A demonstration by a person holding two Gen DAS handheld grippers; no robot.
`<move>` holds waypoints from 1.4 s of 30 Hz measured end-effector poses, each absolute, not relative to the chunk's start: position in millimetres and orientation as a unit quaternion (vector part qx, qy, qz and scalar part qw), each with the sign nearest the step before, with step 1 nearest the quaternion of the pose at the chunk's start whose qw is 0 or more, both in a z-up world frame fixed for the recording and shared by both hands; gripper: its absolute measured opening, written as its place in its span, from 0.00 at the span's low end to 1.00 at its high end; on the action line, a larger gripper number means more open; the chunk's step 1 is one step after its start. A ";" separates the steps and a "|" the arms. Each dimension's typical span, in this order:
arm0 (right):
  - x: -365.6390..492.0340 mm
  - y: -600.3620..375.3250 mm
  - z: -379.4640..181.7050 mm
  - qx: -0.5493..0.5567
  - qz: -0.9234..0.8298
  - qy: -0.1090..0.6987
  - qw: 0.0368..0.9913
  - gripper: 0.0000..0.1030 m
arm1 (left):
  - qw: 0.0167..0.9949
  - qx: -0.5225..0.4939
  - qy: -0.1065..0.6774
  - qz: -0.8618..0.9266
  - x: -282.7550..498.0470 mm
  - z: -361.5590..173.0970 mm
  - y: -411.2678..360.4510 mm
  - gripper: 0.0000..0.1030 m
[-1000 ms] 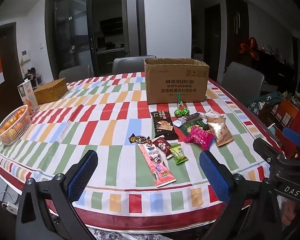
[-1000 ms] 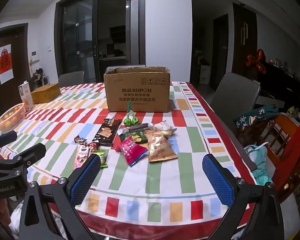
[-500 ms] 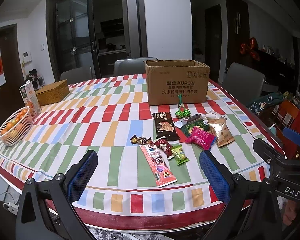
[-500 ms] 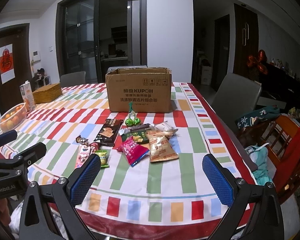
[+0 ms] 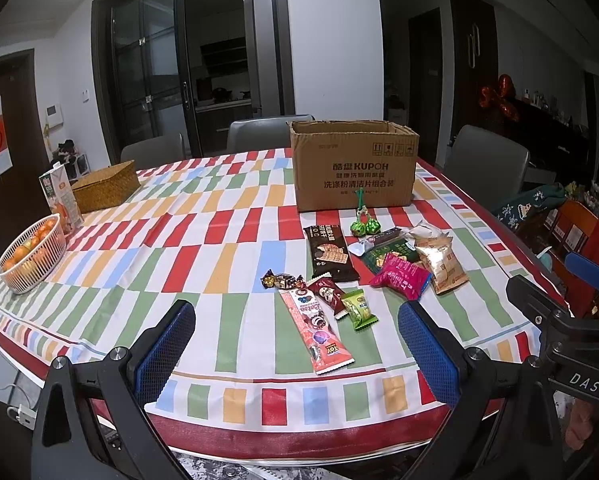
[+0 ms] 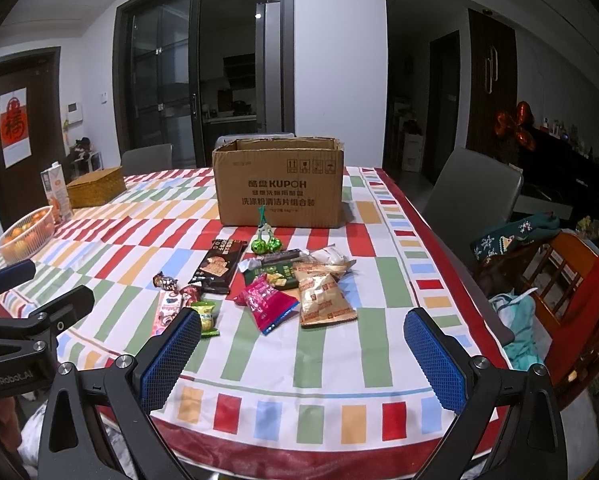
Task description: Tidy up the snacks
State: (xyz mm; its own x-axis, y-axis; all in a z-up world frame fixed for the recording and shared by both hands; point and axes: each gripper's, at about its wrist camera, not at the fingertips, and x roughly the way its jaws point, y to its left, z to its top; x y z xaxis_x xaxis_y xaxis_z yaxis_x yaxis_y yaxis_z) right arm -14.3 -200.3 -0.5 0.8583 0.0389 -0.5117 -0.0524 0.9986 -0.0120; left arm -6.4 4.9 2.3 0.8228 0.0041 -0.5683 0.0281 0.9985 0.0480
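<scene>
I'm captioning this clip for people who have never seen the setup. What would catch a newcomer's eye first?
Probably the open cardboard box standing mid-table on the bright striped tablecloth. Next, the scatter of snack packets just in front of it, such as the pink packet and long pink wrapper. Both open grippers, left and right, frame the near edge.

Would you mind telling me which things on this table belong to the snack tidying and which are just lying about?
For the job:
- cardboard box
- black biscuit pack
- pink packet
- gold packet
- long pink wrapper
- green sweets

Just lying about:
- fruit basket
- wicker box
- juice carton
</scene>
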 end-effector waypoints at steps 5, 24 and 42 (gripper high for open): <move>-14.6 -201.0 -0.6 -0.013 0.024 0.264 0.964 0.99 | 0.954 0.027 0.297 -0.006 -6.6 2.2 4.4 1.00; -15.1 -201.4 -0.7 -0.013 0.025 0.263 0.964 0.99 | 0.954 0.028 0.298 -0.006 -7.4 2.0 3.8 1.00; -7.8 -196.9 -3.7 -0.013 0.039 0.277 0.960 0.99 | 0.951 0.032 0.307 -0.005 -7.3 -4.7 6.1 1.00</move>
